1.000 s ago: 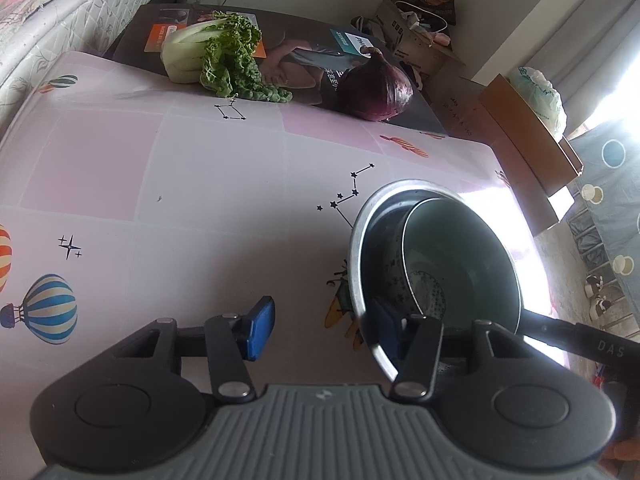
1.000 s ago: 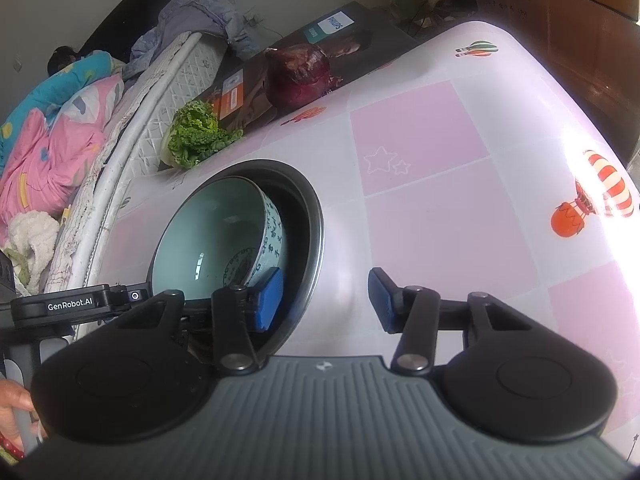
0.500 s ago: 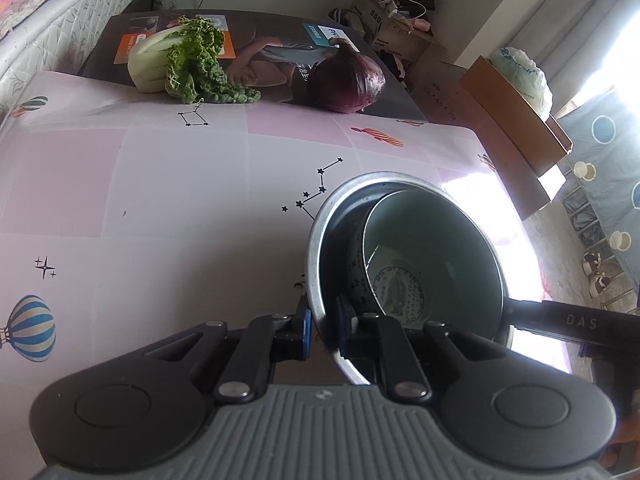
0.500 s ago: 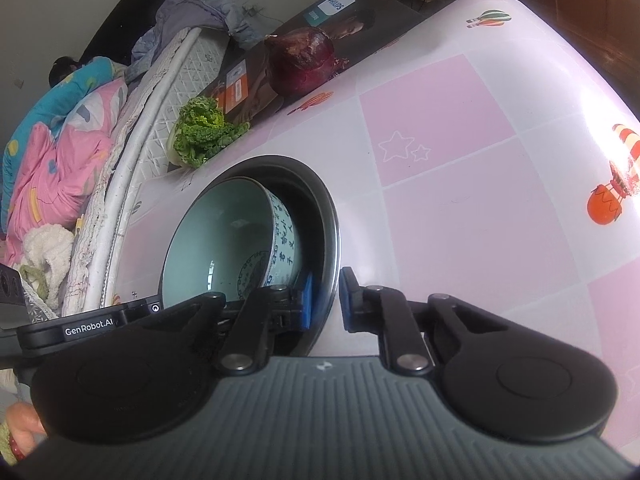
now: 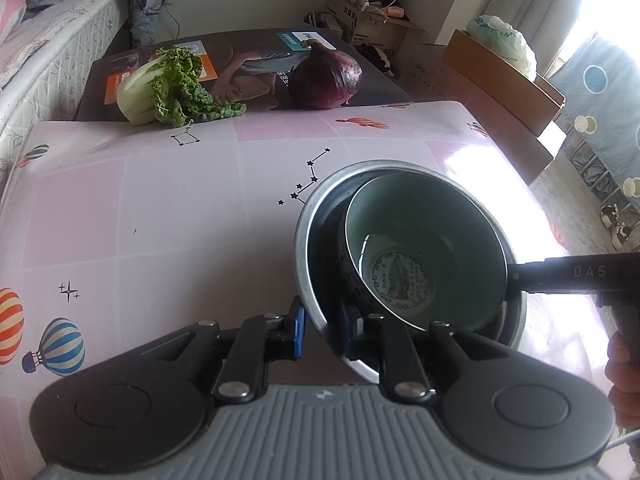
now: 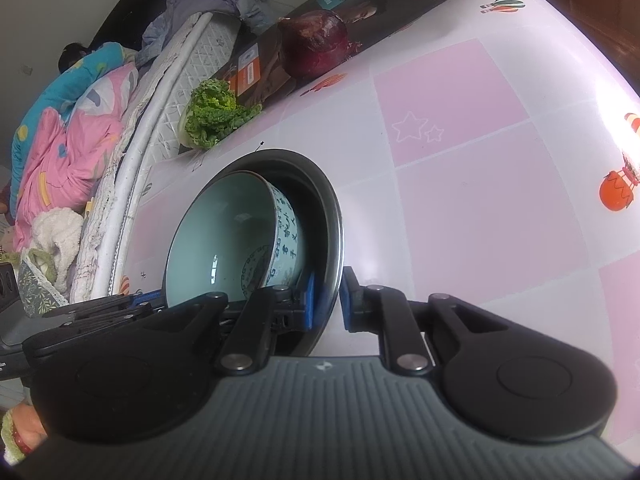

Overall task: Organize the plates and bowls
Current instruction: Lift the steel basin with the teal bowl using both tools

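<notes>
Left gripper (image 5: 322, 330): fingers closed on the near rim of the steel bowl (image 5: 308, 248), at 7 o'clock. A celadon bowl (image 5: 424, 248) leans tilted inside it, on the pink desk (image 5: 160, 208). Right gripper (image 6: 326, 298): fingers clamp the steel bowl's opposite rim, at 5 o'clock. Cabbage (image 5: 172, 88) and red onion (image 5: 326, 80) lie at 12 o'clock.

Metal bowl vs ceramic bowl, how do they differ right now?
The metal bowl is plain steel; the ceramic bowl is pale green inside with blue writing outside. The metal bowl is larger and holds the ceramic bowl, which leans tilted inside it. Both claws, left and right, pinch the metal bowl's rim, not the ceramic bowl. Both are round and empty of food.
</notes>
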